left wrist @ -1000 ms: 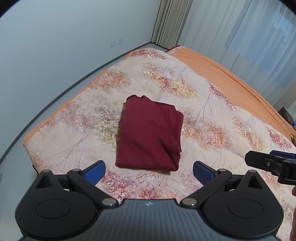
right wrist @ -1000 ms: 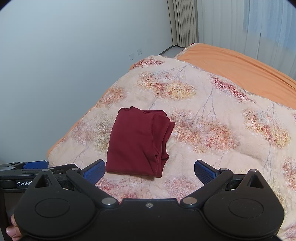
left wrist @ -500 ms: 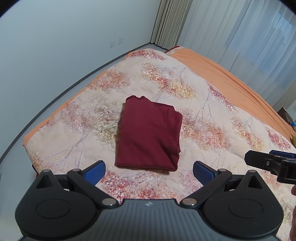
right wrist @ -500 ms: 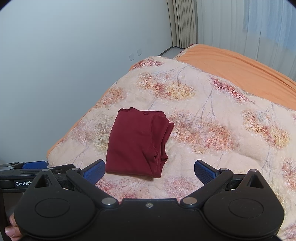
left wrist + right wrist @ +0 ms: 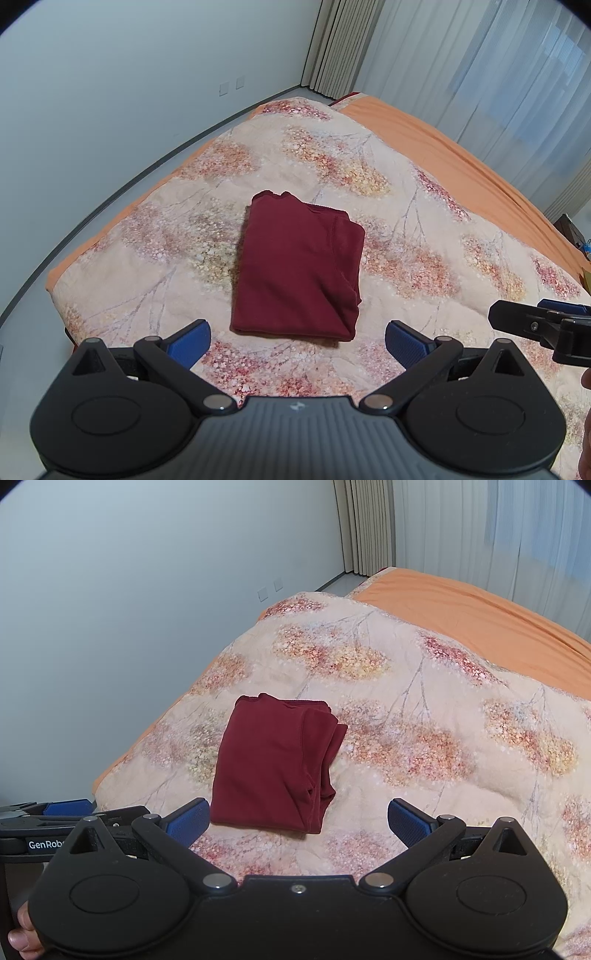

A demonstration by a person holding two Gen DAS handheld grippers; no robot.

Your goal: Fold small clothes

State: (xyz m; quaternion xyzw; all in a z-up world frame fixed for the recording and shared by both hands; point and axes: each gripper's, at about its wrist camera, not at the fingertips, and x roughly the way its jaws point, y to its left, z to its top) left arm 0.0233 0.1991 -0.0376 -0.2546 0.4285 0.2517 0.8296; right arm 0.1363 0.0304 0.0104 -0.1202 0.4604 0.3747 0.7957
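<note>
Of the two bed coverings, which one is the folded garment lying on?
The floral quilt, patterned with pink and yellow blossoms. The dark red garment rests wholly on it; the plain orange sheet lies beyond, uncovered by the garment.

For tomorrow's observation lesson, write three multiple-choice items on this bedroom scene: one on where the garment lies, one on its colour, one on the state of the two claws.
1. Where does the folded garment lie?
A. On the floral quilt
B. On the floor
C. On a chair

2. What colour is the garment?
A. Navy
B. Dark red
C. White

3. How are the left claw and right claw set?
A. Both shut on cloth
B. One open, one shut
C. Both open, holding nothing

Answers:
1 A, the quilt's pattern surrounds it on every side.
2 B, it reads maroon in both wrist views.
3 C, the blue pads stand wide apart with only bedding between them.
</note>
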